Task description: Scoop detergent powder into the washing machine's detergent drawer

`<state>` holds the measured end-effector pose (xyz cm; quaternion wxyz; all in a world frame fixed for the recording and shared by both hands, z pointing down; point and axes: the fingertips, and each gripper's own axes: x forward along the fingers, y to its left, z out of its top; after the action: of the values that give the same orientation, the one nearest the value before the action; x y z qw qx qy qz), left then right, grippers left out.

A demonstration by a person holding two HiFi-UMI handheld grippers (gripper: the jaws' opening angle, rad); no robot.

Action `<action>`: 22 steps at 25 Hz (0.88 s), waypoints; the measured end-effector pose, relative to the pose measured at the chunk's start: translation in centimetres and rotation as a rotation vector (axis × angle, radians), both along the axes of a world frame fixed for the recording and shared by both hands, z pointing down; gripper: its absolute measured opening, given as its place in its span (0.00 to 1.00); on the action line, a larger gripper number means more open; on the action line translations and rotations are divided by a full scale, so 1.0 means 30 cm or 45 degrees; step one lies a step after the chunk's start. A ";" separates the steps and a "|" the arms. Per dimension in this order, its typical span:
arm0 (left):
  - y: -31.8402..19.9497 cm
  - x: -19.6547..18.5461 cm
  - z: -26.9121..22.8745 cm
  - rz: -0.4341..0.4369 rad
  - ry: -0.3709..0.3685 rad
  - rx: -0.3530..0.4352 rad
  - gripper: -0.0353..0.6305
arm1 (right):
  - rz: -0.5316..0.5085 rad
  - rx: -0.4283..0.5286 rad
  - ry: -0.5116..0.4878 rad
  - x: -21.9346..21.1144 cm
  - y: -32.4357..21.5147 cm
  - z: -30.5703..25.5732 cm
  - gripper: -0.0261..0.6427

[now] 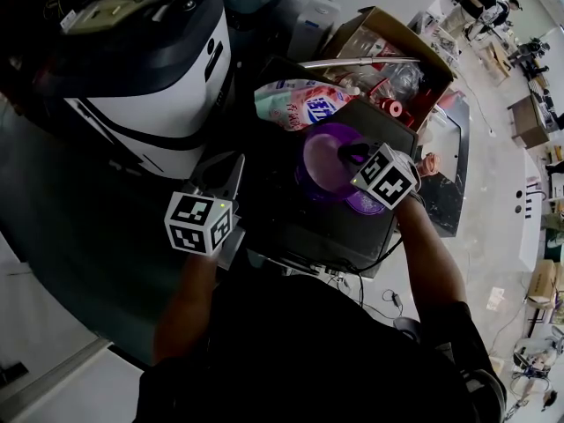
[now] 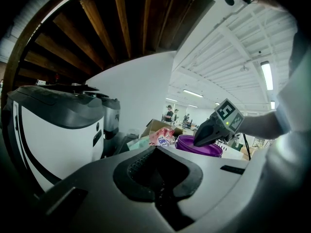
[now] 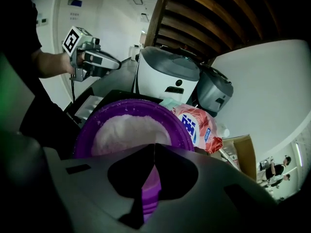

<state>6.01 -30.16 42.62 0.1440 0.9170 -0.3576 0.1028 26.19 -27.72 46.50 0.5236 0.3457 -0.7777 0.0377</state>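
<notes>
A purple bowl [image 1: 319, 152] [image 3: 95, 124] holding white detergent powder [image 3: 130, 130] stands on a dark box top [image 1: 352, 232]. My right gripper [image 1: 346, 154] [image 3: 151, 145] hangs over the bowl's near rim. Its jaws are closed on a purple scoop handle [image 3: 149, 198], and the scoop's head is hidden. My left gripper [image 1: 227, 167] [image 2: 155, 148] is shut and empty. It is held left of the bowl, beside the white and black washing machine [image 1: 150, 77] [image 2: 58, 125]. I cannot pick out a detergent drawer.
A pink and white detergent bag [image 1: 298, 102] [image 3: 197, 125] lies behind the bowl. An open cardboard box [image 1: 388, 47] of clutter sits further back right. A second grey machine [image 3: 215, 91] stands beyond the washer. People stand far off in the room [image 1: 485, 3].
</notes>
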 end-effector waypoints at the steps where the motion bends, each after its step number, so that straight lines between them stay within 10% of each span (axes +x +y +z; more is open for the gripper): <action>1: 0.001 0.000 0.001 -0.001 0.000 -0.001 0.06 | 0.004 -0.009 -0.015 0.000 0.000 -0.002 0.07; 22: 0.028 -0.013 0.002 -0.037 0.000 -0.004 0.06 | -0.041 -0.162 -0.107 -0.035 0.039 -0.004 0.07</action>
<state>5.61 -29.31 42.69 0.1470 0.9115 -0.3707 0.1013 25.15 -26.55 46.38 0.5118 0.2974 -0.8006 0.0933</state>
